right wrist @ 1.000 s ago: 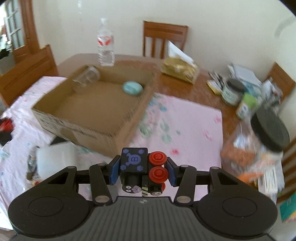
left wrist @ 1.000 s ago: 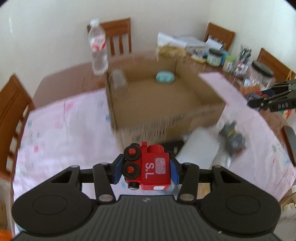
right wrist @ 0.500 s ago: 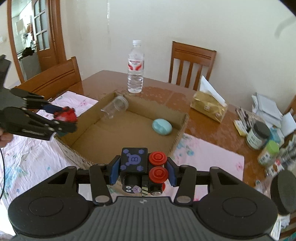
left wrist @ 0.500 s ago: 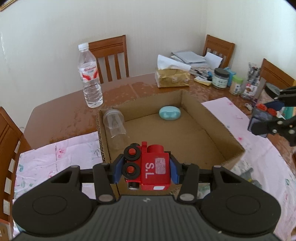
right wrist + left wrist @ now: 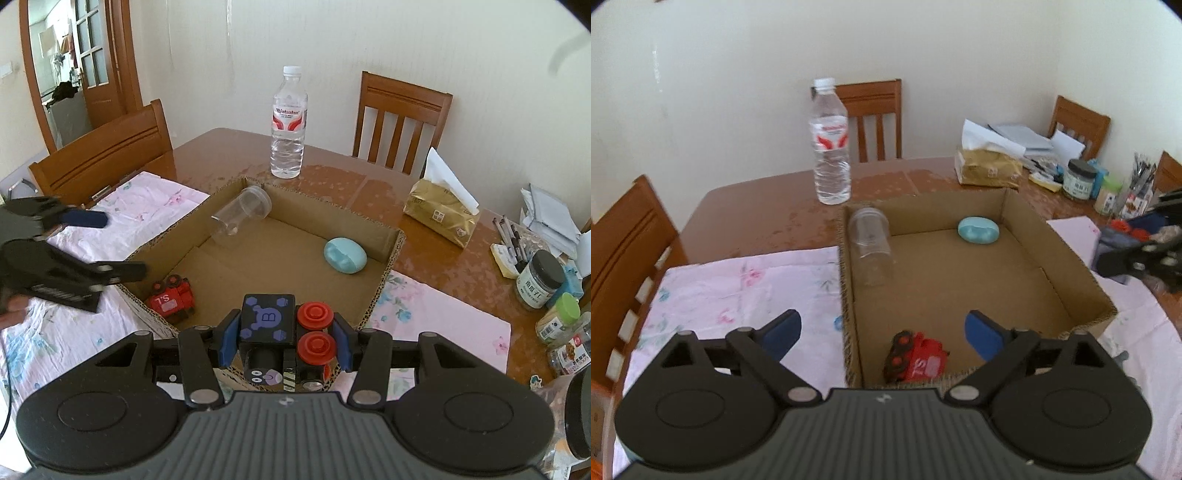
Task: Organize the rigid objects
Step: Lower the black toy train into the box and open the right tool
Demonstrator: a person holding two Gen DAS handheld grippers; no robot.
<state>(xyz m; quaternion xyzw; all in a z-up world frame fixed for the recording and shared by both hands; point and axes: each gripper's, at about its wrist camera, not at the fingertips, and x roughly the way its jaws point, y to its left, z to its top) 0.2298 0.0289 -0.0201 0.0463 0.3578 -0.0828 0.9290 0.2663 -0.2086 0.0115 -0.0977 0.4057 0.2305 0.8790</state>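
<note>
Right wrist view: the right gripper [image 5: 284, 341] clamps the black toy engine [image 5: 282, 334], with the cardboard box [image 5: 384, 275] open at 12 o'clock. The left gripper [image 5: 882, 328] has just spread wide, dropping the red toy engine [image 5: 916, 360] into the box's near corner.

The red toy train [image 5: 170, 297] reads "S.L" and the black toy block [image 5: 268, 318] bears a "B".
</note>
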